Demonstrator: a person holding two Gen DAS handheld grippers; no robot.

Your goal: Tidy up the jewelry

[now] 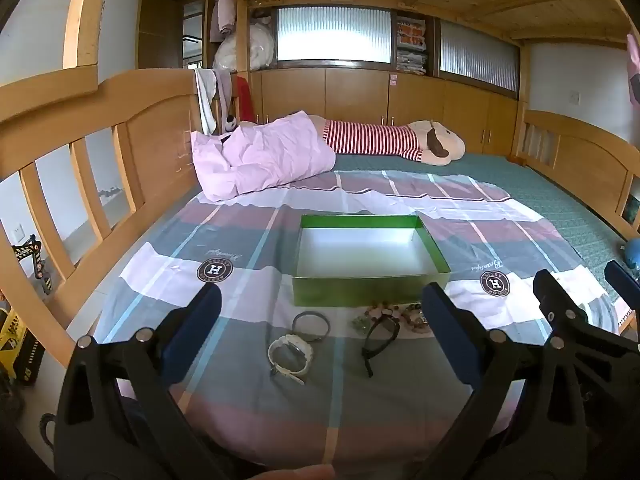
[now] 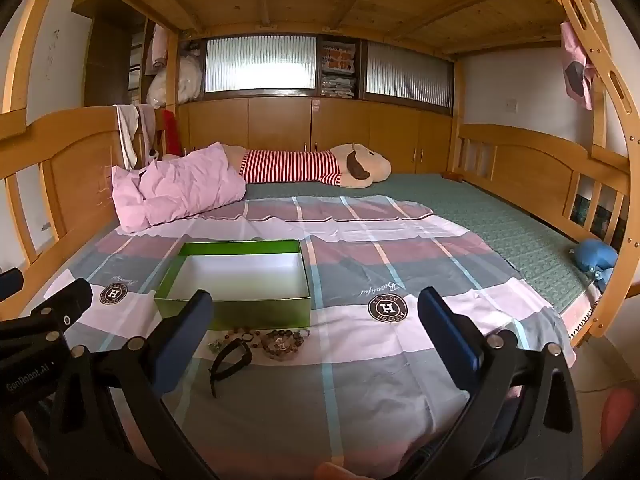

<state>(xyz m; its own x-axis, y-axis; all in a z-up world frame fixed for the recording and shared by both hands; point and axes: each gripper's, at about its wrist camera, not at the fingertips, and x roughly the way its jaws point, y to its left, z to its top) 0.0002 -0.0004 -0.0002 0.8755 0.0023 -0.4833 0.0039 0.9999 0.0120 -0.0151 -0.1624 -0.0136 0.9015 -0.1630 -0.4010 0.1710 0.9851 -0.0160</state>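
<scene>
An empty green box [image 1: 370,256] with a white inside sits open on the plaid bedsheet; it also shows in the right wrist view [image 2: 240,284]. In front of it lie a white watch [image 1: 290,354], a dark bangle [image 1: 311,325], a black strap watch [image 1: 380,336] [image 2: 232,354], and bead bracelets [image 1: 404,314] [image 2: 282,342]. My left gripper [image 1: 322,304] is open and empty, hovering above the jewelry. My right gripper [image 2: 316,308] is open and empty, to the right of the beads; it appears in the left wrist view [image 1: 580,288].
A pink pillow [image 1: 260,152] and a striped plush toy [image 1: 400,142] lie at the far end of the bed. Wooden bed rails [image 1: 80,168] run along both sides. A blue toy [image 2: 596,258] lies at the right edge. Yellow toy trucks [image 1: 16,336] stand on the floor at left.
</scene>
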